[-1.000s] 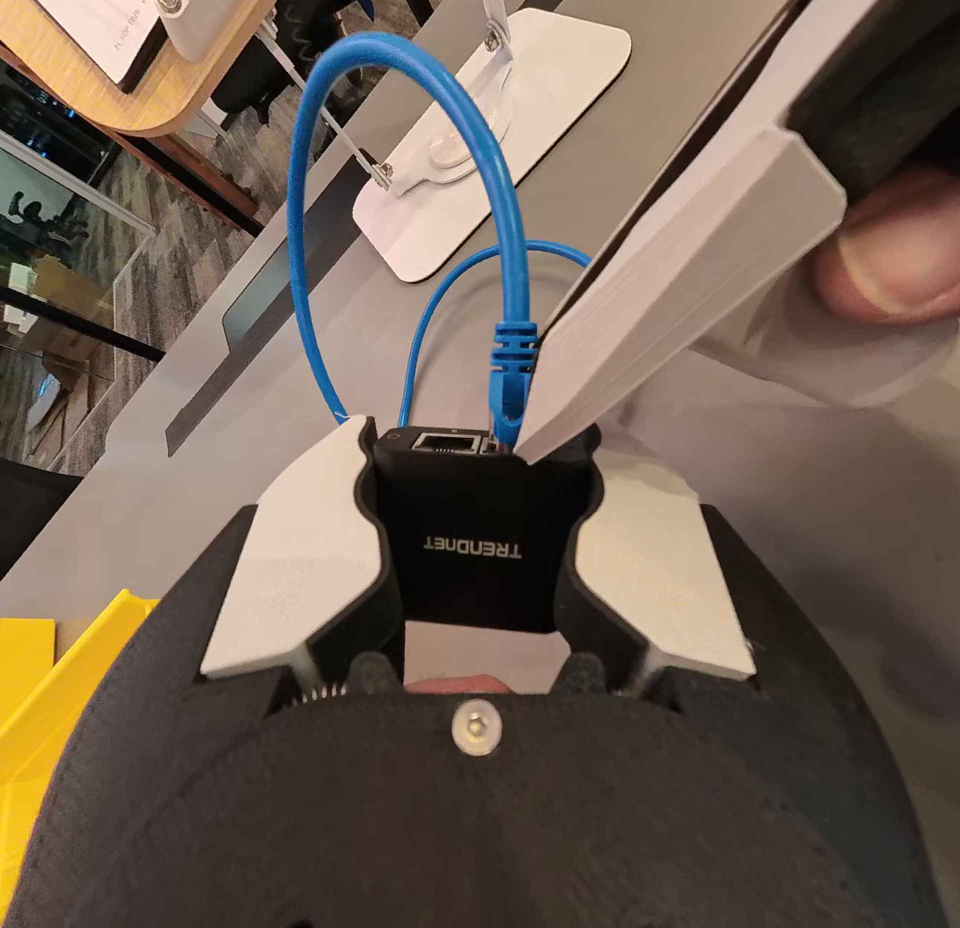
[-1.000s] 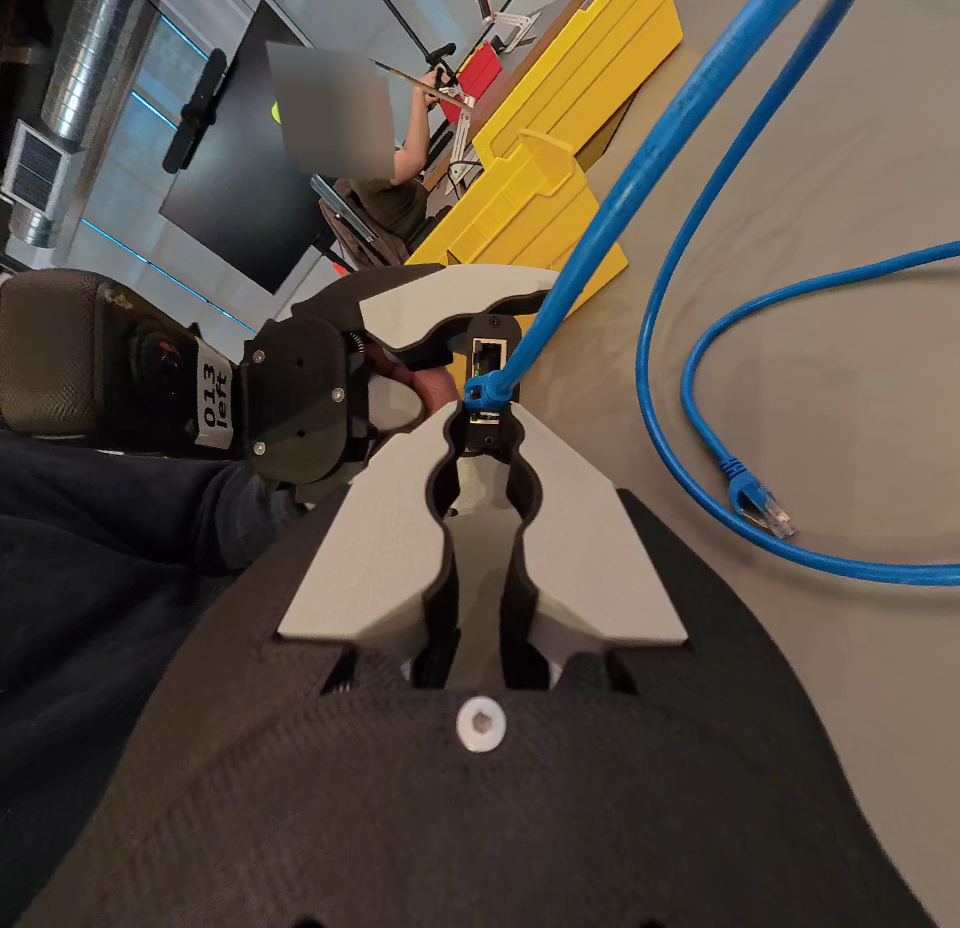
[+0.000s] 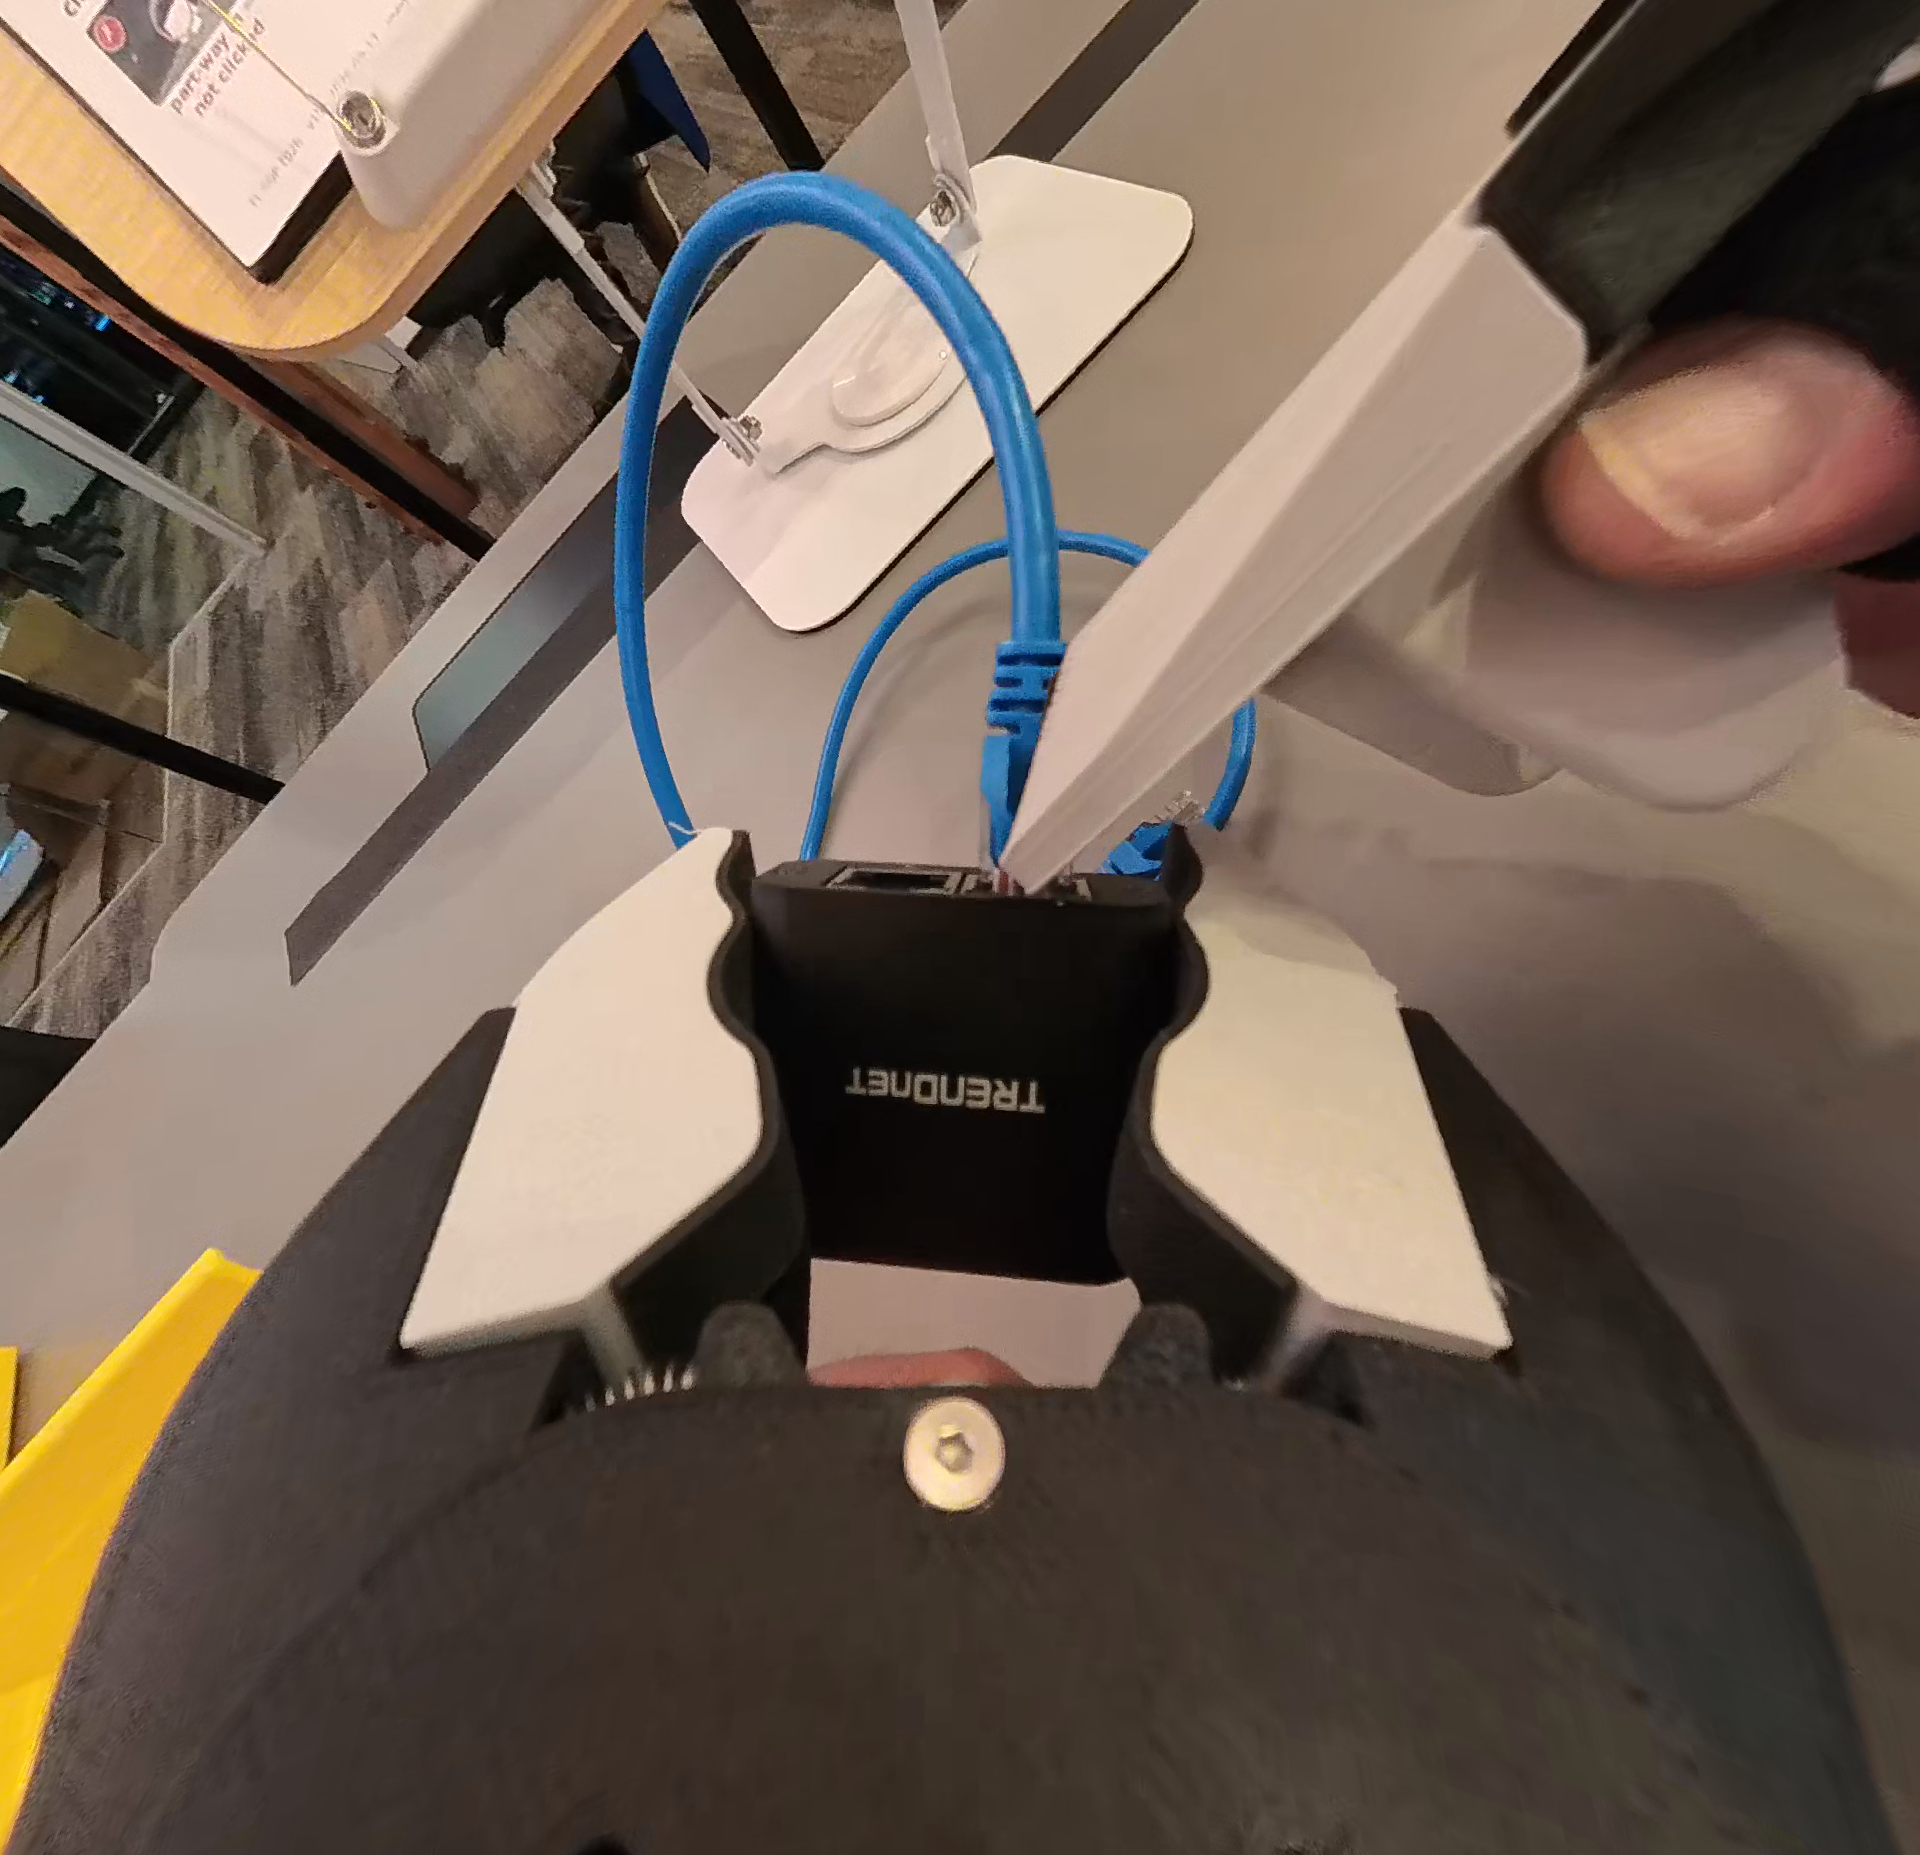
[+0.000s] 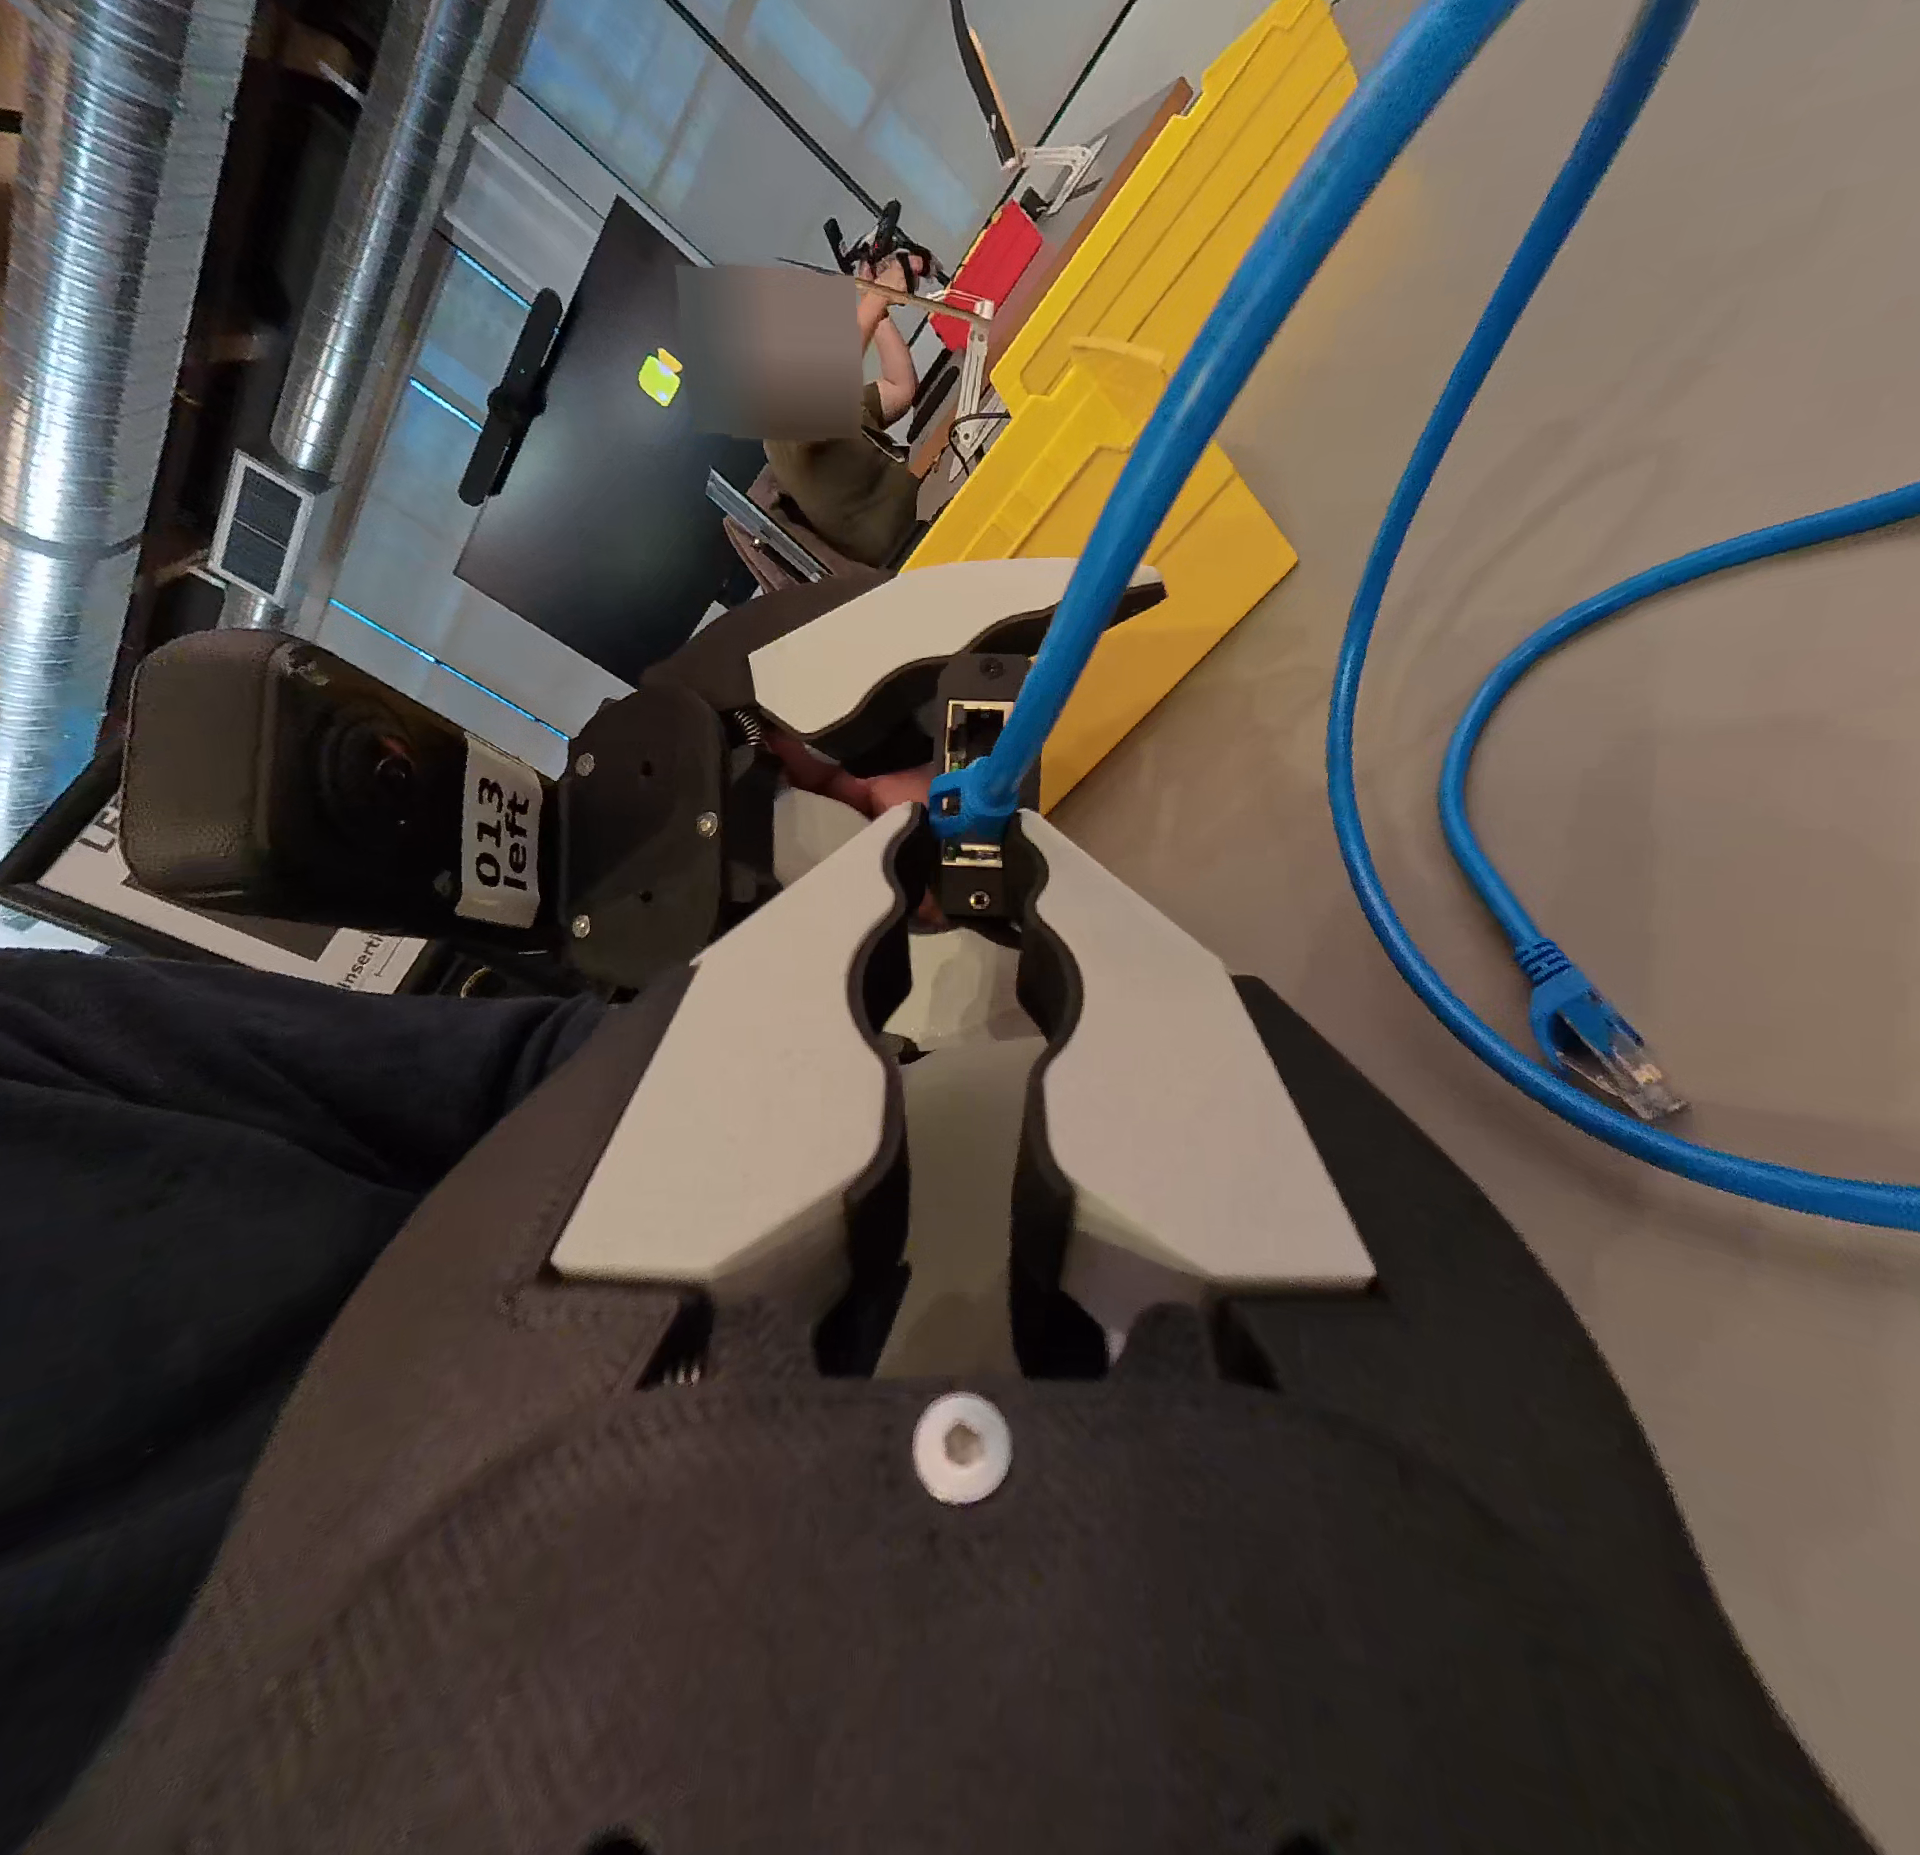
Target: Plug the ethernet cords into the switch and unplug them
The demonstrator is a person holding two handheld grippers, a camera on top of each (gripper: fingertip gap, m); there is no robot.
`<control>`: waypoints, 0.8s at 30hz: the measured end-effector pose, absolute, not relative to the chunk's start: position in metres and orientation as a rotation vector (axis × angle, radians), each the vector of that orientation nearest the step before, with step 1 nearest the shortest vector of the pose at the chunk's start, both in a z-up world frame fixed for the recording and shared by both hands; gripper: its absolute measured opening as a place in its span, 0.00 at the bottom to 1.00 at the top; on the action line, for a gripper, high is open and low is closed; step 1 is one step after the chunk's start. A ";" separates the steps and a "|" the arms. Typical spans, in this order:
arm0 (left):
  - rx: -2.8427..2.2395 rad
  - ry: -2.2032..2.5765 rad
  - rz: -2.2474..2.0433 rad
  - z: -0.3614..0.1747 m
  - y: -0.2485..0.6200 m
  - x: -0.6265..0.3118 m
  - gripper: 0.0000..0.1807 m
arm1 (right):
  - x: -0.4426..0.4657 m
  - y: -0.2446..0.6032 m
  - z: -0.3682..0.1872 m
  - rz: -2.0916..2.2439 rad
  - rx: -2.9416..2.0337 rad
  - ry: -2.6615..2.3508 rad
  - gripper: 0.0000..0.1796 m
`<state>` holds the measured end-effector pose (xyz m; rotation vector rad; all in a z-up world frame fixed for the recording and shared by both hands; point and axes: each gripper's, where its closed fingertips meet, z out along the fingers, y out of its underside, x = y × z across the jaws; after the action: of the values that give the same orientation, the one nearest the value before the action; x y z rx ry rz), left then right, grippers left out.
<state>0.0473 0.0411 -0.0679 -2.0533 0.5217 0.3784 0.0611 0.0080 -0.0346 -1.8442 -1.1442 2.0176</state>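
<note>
My left gripper [image 3: 961, 870] is shut on the black switch [image 3: 956, 1057], with its ports facing away from me. One port [image 3: 888, 878] is empty. My right gripper [image 4: 971, 829] is shut on the blue plug [image 4: 966, 803] of an ethernet cord [image 4: 1195, 403] at a port of the switch [image 4: 982, 730]. In the left wrist view its grey finger [image 3: 1247, 610] slants down onto the ports beside the plug's boot [image 3: 1023, 683]. How deep the plug sits is hidden. A second blue plug [image 4: 1600, 1047] lies loose on the grey table [image 4: 1662, 766].
Yellow bins [image 4: 1164, 371] stand on the table beyond the switch, and one corner [image 3: 94, 1442] shows in the left wrist view. A white lamp base [image 3: 966, 382] stands behind the cord loop [image 3: 655, 455]. A person [image 4: 831, 475] sits at a far desk. My hands' fingertips stand some 4 centimeters from each other.
Both grippers keep their holds. The views have shifted a little, and the plug stays at the switch port between my right fingertips.
</note>
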 end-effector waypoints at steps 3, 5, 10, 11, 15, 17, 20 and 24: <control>-2.052 0.527 0.393 -0.068 0.041 0.047 0.41 | 0.062 0.008 -0.035 2.000 -1.844 -1.149 0.07; -2.050 0.534 0.404 -0.067 0.041 0.048 0.41 | 0.062 0.008 -0.036 1.989 -1.843 -1.152 0.07; -2.048 0.533 0.405 -0.070 0.042 0.049 0.41 | 0.064 0.008 -0.039 1.833 -1.830 -1.239 0.06; -2.050 0.531 0.402 -0.071 0.043 0.049 0.41 | 0.064 0.007 -0.040 1.768 -1.827 -1.265 0.06; -2.040 0.527 0.388 -0.070 0.043 0.050 0.41 | 0.065 0.006 -0.038 1.647 -1.800 -1.335 0.06; -2.019 0.531 0.378 -0.066 0.043 0.052 0.41 | 0.066 0.006 -0.036 1.694 -1.800 -1.320 0.06; -2.008 0.547 0.380 -0.066 0.043 0.052 0.41 | 0.065 0.007 -0.036 1.783 -1.804 -1.252 0.06; -1.970 0.564 0.374 -0.065 0.043 0.053 0.41 | 0.065 0.007 -0.036 1.902 -1.804 -1.149 0.06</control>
<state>0.0526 0.0429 -0.0654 -1.9704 0.5645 0.3743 0.0654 0.0074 -0.0364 -1.8044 -1.1490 1.9018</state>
